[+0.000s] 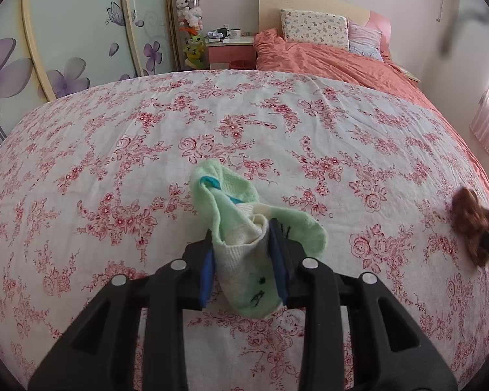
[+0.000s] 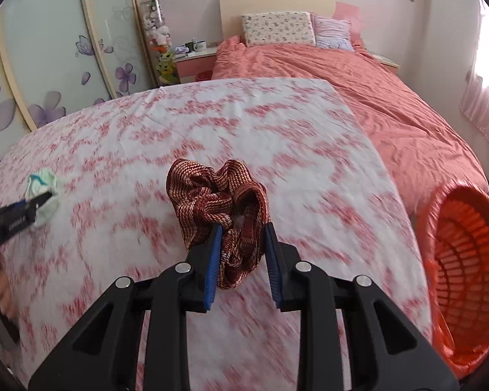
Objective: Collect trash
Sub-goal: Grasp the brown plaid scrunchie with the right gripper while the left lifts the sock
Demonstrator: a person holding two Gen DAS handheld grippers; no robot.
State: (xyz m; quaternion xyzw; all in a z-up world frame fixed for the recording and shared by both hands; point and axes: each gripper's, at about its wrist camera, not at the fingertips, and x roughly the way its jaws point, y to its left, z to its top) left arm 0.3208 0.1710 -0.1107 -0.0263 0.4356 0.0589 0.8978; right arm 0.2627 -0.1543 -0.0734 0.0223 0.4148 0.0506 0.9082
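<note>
1. Green sock (image 1: 244,228) sits pinched in the left hand-held gripper (image 1: 246,260), blue pads (image 1: 207,273) narrowed on its bunched middle, above the floral bedsheet (image 1: 114,150)
2. Maroon knit cloth (image 2: 225,215) is clamped in the right hand-held gripper (image 2: 243,260), jaws partly closed around it
3. Orange basket (image 2: 466,260) lies at the bed's right edge, its rim cut off by the frame
4. Sheet pattern here is motion-blurred

Your left gripper (image 1: 244,247) pinches a soft, fuzzy green knit sock (image 1: 244,228); your right gripper (image 2: 243,244) a coarse maroon woven cloth (image 2: 218,202). Beside it, the orange basket (image 2: 466,260) looks glossy slatted plastic.
</note>
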